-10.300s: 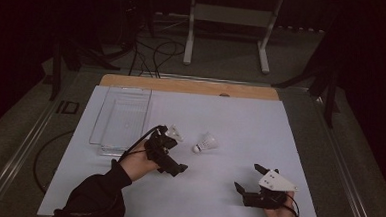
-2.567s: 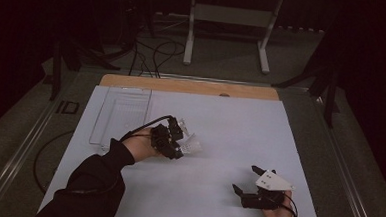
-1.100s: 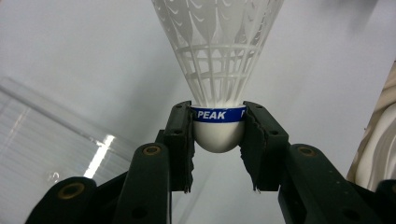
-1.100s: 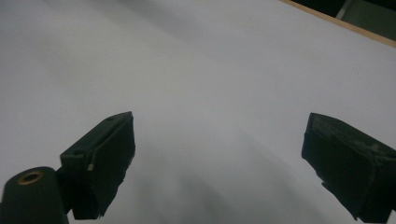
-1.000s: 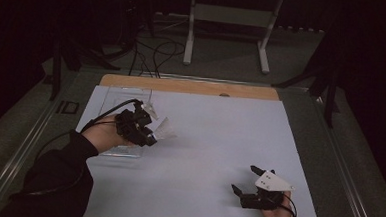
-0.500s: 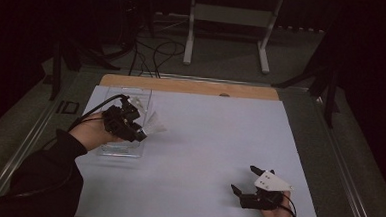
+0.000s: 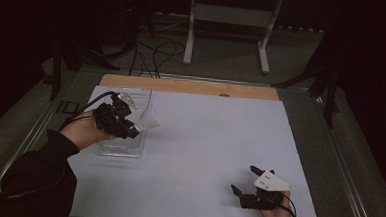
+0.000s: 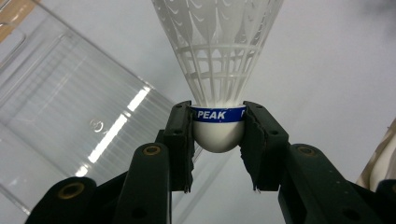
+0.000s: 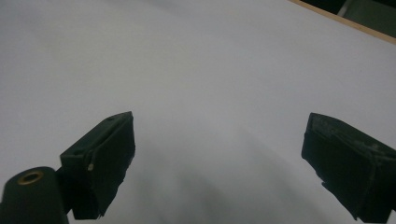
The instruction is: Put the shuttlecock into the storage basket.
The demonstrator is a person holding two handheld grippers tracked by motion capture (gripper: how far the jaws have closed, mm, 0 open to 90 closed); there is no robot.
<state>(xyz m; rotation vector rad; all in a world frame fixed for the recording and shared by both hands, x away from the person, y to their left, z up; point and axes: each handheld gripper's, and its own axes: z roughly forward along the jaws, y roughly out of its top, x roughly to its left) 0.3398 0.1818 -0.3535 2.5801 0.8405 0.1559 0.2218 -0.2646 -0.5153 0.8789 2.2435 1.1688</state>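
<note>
My left gripper [image 7: 133,131] is shut on the round cork of a white plastic shuttlecock [image 7: 147,122], over the right wall of a clear plastic tray [image 7: 109,149] at the table's left. In the left gripper view the jaws clamp the cork at its blue band [image 8: 218,114], with the mesh skirt [image 8: 217,42] pointing away and the clear tray [image 8: 70,121] to the left below. A second white shuttlecock [image 7: 126,100] lies at the tray's far end. My right gripper [image 7: 246,180] rests open near the front right of the table; the right gripper view has bare white tabletop between its fingertips [image 9: 107,154].
A white sheet [image 7: 214,134] covers the table, with a wooden strip [image 7: 182,85] along its far edge. A metal stand [image 7: 230,35] and cables [image 7: 154,49] lie on the dark floor beyond. A person's dark sleeve [image 7: 32,180] comes in at bottom left.
My left hand has carried the shuttlecock leftward from mid-table to the tray's right side, still gripped. The right gripper has stayed in place.
</note>
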